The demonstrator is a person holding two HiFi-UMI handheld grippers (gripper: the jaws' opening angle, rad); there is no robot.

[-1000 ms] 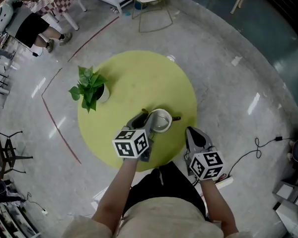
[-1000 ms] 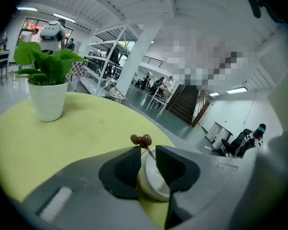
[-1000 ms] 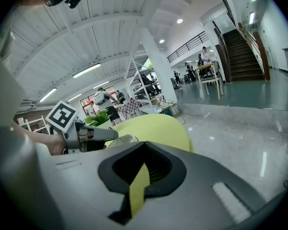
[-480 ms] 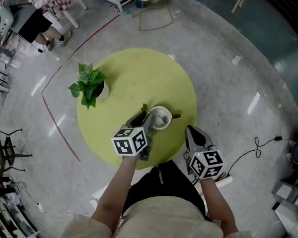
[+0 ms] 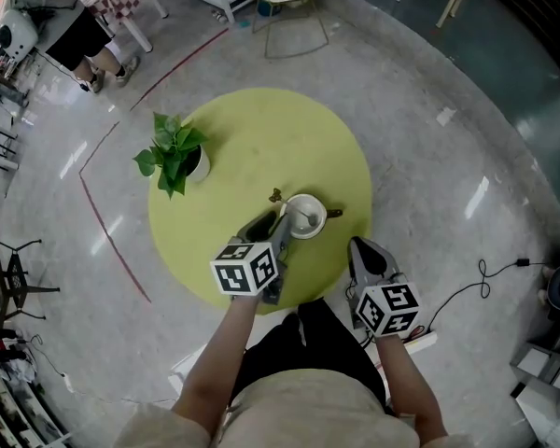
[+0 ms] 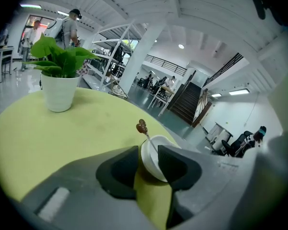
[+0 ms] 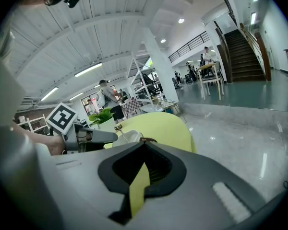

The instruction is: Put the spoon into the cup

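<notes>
Leaning in the cup (image 5: 314,225) on the yellow table (image 5: 233,138), the spoon (image 6: 142,127) is pointing its handle up and leftward, its bowl hidden inside. The left gripper (image 6: 148,150) has just been opening and is standing wide, the cup just beyond its tips, not pressed. The right gripper (image 7: 143,147) is resting closed, empty.

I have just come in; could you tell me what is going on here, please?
A person works with a tool in each hand. The spoon stands in the cup on the table. The left tool has just been opening its jaws, nothing gripped, the cup just ahead. The right tool, shut, hovers by the table's edge.
</notes>
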